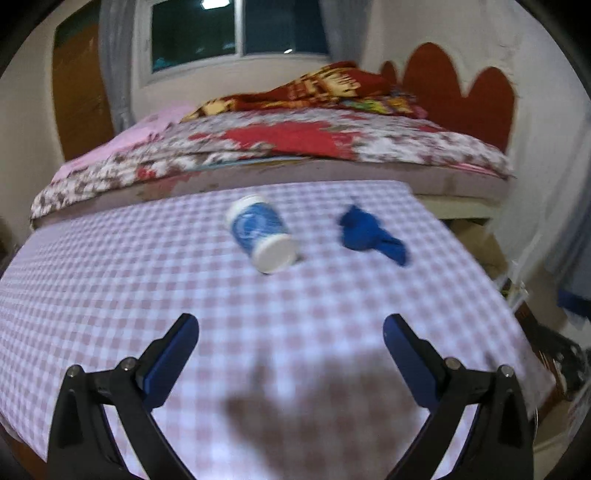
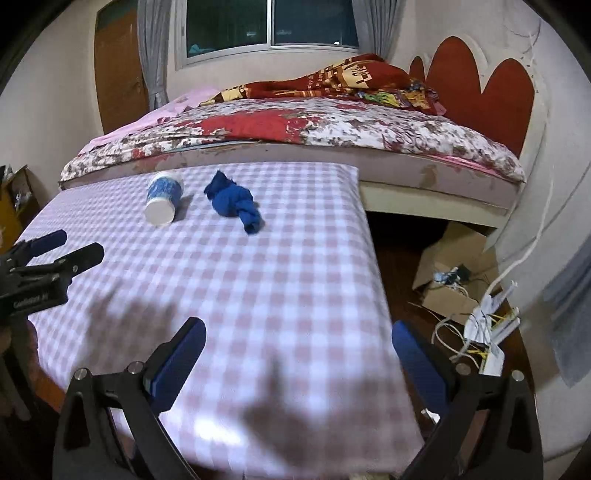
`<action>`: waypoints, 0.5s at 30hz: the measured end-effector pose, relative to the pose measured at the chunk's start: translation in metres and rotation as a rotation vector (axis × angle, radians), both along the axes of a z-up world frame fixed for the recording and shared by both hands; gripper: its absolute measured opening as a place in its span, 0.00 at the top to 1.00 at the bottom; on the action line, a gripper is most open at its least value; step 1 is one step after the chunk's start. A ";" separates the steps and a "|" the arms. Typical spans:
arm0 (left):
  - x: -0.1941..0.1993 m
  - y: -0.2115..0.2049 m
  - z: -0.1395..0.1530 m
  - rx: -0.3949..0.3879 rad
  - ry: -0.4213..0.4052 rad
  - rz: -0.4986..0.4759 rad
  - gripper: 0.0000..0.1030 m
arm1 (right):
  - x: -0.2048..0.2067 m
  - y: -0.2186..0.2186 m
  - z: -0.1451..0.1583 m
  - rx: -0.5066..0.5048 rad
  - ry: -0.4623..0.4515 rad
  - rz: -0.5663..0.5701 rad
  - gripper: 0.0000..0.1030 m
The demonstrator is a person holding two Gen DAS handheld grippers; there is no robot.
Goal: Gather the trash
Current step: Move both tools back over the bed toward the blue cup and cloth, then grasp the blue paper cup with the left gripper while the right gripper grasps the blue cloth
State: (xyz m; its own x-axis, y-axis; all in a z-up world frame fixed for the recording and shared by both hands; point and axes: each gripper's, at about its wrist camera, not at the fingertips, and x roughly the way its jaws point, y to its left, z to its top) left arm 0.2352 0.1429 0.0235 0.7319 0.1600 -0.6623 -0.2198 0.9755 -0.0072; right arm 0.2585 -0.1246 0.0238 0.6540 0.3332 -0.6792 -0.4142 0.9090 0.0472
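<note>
The cup (image 1: 261, 236) lies straight ahead of my left gripper (image 1: 291, 334), its base toward me. Both jaws stand wide and empty; my right gripper (image 2: 299, 338), also wide, is farther from it.

A home bedroom. A bed (image 2: 332, 133) with a floral quilt (image 2: 388, 129) and a crumpled red blanket (image 2: 343, 79) stands against a red scalloped headboard (image 2: 480, 85). Behind it are a curtained window (image 2: 271, 24) and a wooden door (image 2: 118, 70). A gingham-covered table (image 2: 258, 277) meets the bed's near edge.
</note>
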 end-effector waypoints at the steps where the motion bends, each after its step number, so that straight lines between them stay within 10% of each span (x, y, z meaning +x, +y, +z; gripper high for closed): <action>1: 0.010 0.011 -0.004 -0.025 0.005 0.017 0.06 | 0.009 0.007 -0.001 0.020 0.009 0.011 0.01; 8: 0.068 0.041 -0.026 -0.113 0.019 0.056 0.07 | 0.079 0.060 -0.019 -0.023 0.046 0.107 0.23; 15: 0.117 0.046 -0.041 -0.123 0.062 0.083 0.07 | 0.123 0.096 -0.041 -0.071 0.089 0.191 0.23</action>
State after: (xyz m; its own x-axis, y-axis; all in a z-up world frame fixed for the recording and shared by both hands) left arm 0.3527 0.1890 -0.0177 0.6767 0.1334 -0.7241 -0.3034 0.9466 -0.1091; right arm 0.3811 -0.0283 -0.0170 0.5195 0.3948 -0.7578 -0.5764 0.8166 0.0303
